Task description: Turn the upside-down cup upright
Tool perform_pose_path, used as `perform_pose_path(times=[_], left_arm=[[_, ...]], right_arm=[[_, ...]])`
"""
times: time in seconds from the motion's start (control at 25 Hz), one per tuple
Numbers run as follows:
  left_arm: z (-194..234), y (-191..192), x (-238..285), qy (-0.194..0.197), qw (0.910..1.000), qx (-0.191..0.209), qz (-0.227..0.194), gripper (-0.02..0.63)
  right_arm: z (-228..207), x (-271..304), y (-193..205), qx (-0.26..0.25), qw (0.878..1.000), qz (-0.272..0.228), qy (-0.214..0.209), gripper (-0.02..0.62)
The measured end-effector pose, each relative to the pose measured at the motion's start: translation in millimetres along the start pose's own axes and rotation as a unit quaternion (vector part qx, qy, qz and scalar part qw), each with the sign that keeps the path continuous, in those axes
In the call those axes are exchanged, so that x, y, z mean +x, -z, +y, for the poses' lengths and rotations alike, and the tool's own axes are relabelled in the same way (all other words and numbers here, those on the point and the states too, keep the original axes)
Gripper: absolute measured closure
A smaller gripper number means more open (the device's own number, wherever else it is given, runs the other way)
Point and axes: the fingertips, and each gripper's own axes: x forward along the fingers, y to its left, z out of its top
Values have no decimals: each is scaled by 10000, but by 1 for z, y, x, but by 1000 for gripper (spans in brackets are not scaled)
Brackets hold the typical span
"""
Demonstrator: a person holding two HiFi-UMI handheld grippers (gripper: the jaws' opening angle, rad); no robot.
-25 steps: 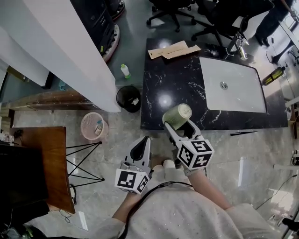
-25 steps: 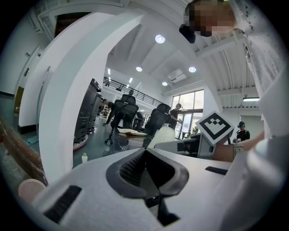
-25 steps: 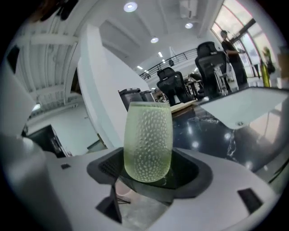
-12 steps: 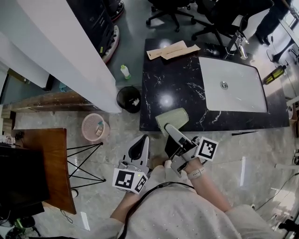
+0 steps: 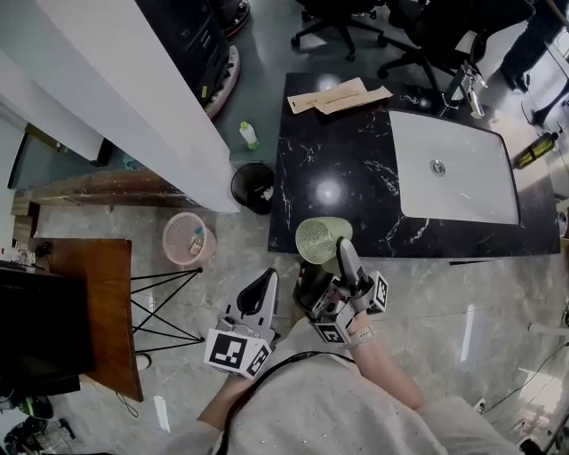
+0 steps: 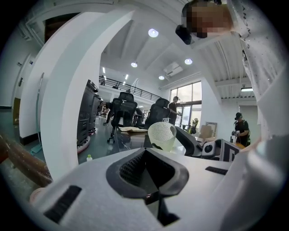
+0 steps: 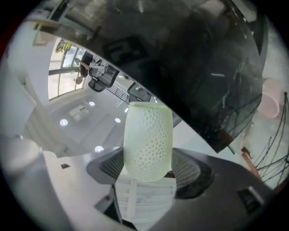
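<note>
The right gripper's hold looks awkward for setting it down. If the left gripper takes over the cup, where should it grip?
Probably the free half of the cup: the dimpled wall sticking out past the right gripper, which is shut on its rounded end. Open the left gripper and come in from the cup's left, across the round wall, since the right gripper fills the other side.

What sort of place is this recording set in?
Probably an open office with a kitchenette: a black marble counter with an inset sink, office chairs behind it, and a pink waste basket nearby.
</note>
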Motion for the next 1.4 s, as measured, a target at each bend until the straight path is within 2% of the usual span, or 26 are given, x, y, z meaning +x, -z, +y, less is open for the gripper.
perform_pose_path(times=[0.16, 0.36, 0.88, 1.12, 1.4], left_arm=[[3, 5, -4, -49, 9999, 63, 117, 600], [1, 9, -2, 2, 9997, 100, 239, 600], [0, 9, 2, 61, 9993, 147, 334, 600], [0, 10, 3, 53, 9993, 145, 334, 600], [0, 10, 4, 63, 9994, 135, 303, 600]], right_arm=[[7, 4, -7, 463, 9966, -142, -672, 267], [15, 8, -17, 1039, 9861, -430, -1225, 267], [37, 3, -36, 1390, 9609, -910, -2218, 267], [30, -8, -53, 1418, 9558, -1296, -2225, 267], [29, -9, -53, 1342, 9585, -1259, -2178, 267]])
